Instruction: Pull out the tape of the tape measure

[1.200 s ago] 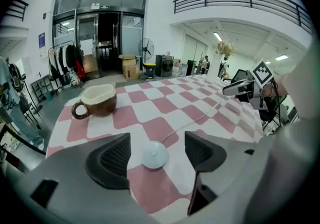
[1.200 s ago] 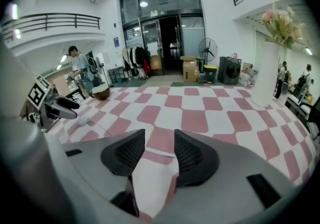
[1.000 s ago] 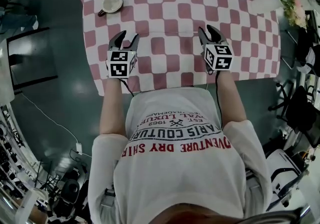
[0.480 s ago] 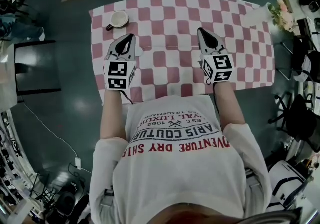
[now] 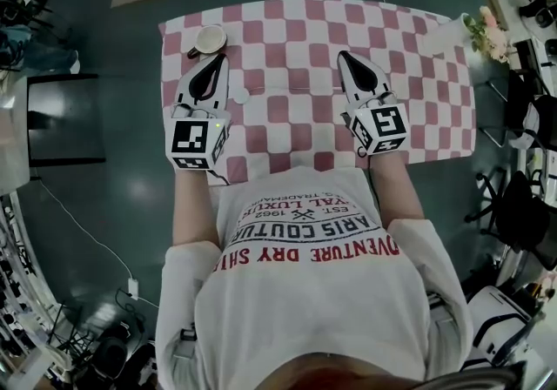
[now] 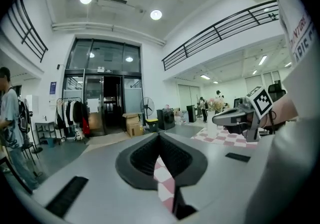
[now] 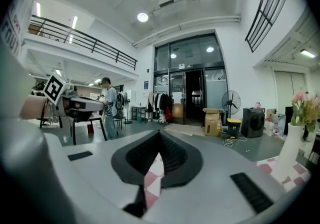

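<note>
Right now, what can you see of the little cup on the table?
The cup is round and pale, with a small dark handle poking out at its left. It stands upright on the pink-and-white checkered table, by the far left corner. Only the table seems to touch it. What's inside cannot be told.

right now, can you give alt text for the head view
Seen from above, a person holds the left gripper and right gripper, both shut and empty, over a pink-and-white checked tablecloth. A white cup sits at its far left corner, a vase of flowers at the far right.
</note>
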